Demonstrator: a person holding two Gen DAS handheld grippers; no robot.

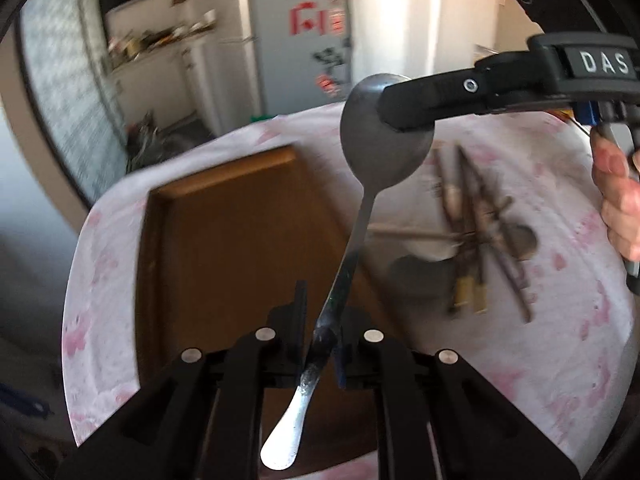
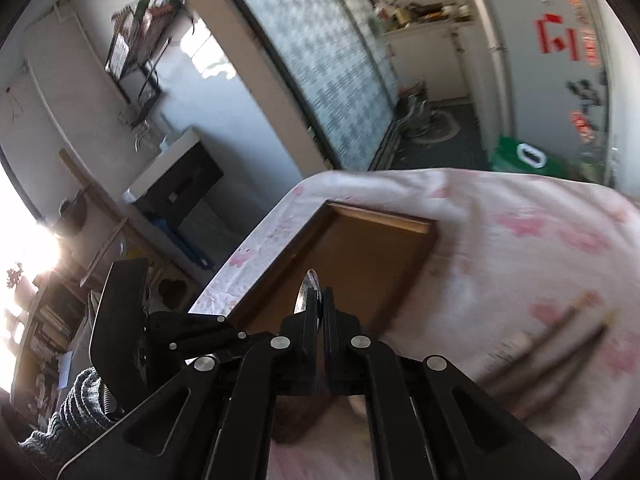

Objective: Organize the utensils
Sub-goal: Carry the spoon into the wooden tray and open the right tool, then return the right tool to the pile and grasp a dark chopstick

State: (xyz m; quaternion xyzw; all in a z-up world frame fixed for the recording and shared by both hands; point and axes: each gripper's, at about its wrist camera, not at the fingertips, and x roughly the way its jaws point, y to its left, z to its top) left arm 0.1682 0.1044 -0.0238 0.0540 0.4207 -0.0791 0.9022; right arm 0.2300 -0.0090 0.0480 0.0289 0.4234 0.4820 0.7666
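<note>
A metal spoon [image 1: 360, 208] hangs in the air above the table. My left gripper [image 1: 320, 320] is shut on its handle, the handle end pointing back at the camera. My right gripper [image 1: 404, 116] comes in from the right and is shut on the spoon's bowl; in the right wrist view the bowl's edge [image 2: 308, 292] shows between the closed fingers of the right gripper [image 2: 318, 300]. A brown wooden tray [image 1: 240, 240] lies below on the tablecloth, also in the right wrist view [image 2: 360, 256]. A pile of chopsticks and spoons [image 1: 476, 232] lies right of the tray.
The table is covered by a white cloth with pink flowers [image 1: 560, 320]. Chopsticks [image 2: 552, 344] lie on the cloth in the right wrist view. A fridge [image 1: 296, 40] and shelves stand behind the table. A hand [image 1: 620, 200] holds the right gripper's handle.
</note>
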